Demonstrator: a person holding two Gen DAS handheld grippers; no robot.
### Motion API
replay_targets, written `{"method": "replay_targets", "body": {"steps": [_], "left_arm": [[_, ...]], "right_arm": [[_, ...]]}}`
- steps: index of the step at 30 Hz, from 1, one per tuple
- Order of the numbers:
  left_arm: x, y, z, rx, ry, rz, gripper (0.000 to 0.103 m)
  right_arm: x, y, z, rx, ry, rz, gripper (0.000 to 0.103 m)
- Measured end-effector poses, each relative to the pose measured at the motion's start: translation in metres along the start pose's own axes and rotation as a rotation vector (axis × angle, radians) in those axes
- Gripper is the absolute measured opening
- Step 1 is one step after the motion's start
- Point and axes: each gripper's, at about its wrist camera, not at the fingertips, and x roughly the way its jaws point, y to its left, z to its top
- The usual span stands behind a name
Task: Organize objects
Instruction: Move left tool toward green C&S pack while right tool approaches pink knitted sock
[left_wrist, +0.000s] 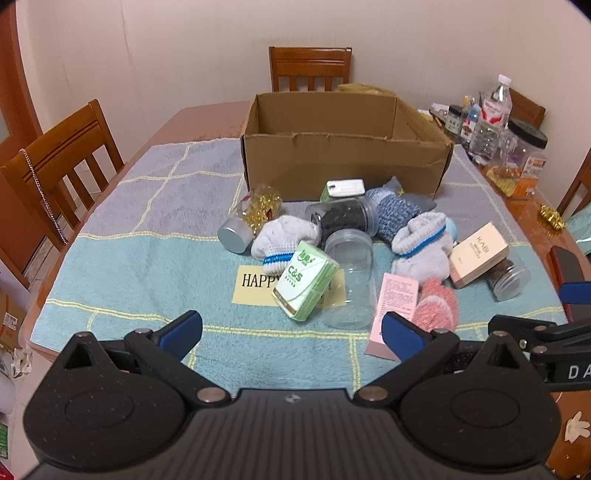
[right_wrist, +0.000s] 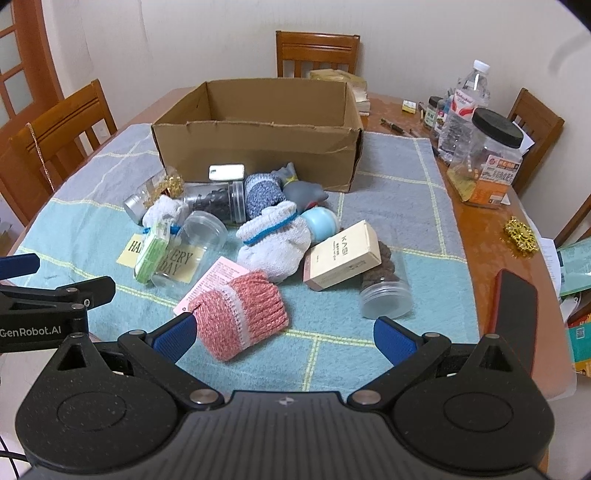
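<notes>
On our surface (right_wrist: 388, 192) the pink sock (right_wrist: 240, 314) lies just ahead of our right claw (right_wrist: 284, 336), nearer than our left claw (left_wrist: 291, 334), both spread wide and empty.

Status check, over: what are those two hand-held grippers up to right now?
Left hand-held gripper open, empty. Right hand-held gripper open, near pink knitted sock. Cardboard box empty, items piled in front.
</notes>
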Motion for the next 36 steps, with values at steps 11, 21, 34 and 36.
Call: {"method": "replay_targets", "body": {"steps": [11, 21, 34, 36], "left_arm": [[0.030, 0.005, 0.005, 0.012, 0.040, 0.010, 0.103], [0.061, 0.006, 0.025, 0.031, 0.056, 0.004, 0.103], [0.097, 0.011, 0.040, 0.006, 0.060, 0.002, 0.103], [0.096, 0.014, 0.040, 0.000, 0.057, 0.007, 0.103]], "right_arm": [[0.028, 0.003, 0.004, -0.012, 0.043, 0.032, 0.103], [0.058, 0.011, 0.016, -0.013, 0.085, 0.083, 0.103], [0.083, 0.016, 0.017, -0.017, 0.146, 0.082, 0.103], [0.081, 0.009, 0.017, 0.006, 0.145, 0.092, 0.103]]}}
